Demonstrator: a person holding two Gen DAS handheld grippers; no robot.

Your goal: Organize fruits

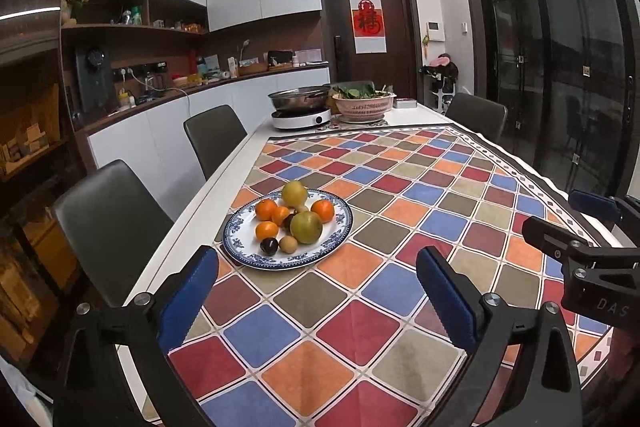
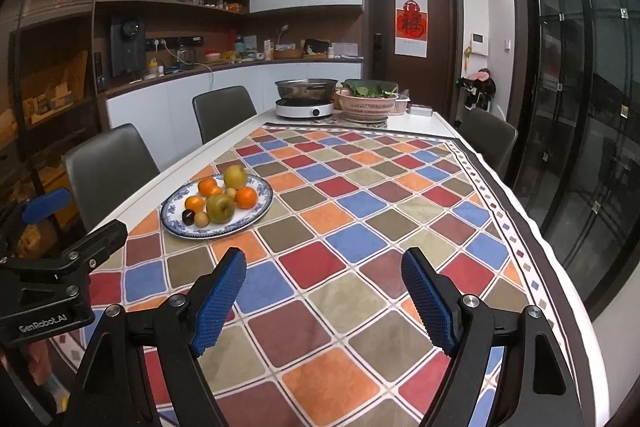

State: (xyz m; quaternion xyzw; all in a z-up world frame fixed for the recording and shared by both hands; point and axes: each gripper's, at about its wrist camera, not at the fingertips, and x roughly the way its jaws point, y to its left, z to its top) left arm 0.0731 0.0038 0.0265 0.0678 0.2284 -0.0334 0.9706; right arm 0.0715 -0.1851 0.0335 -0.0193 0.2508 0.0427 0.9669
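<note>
A blue-and-white plate [image 1: 294, 261] [image 2: 200, 233] sits on the checked tablecloth [image 1: 400, 211] near the table's left edge. It holds two yellow-green apples [image 1: 306, 227] [image 2: 220, 207], several oranges [image 1: 266, 209] [image 2: 245, 197], a dark plum [image 1: 269, 246] [image 2: 188, 216] and a small tan fruit [image 1: 288, 244]. My left gripper [image 1: 318, 259] [image 2: 80, 217] is open, just short of the plate, with nothing between its blue pads. My right gripper [image 2: 324, 259] [image 1: 560, 213] is open too, over bare cloth to the right of the plate, and holds nothing.
At the table's far end stand a pot on a white induction cooker [image 1: 301, 117] and a pink basket of greens [image 1: 362, 105]. Grey chairs [image 1: 112, 211] line the left side, one chair [image 2: 490, 137] the right. Glass doors [image 2: 580, 107] close off the right.
</note>
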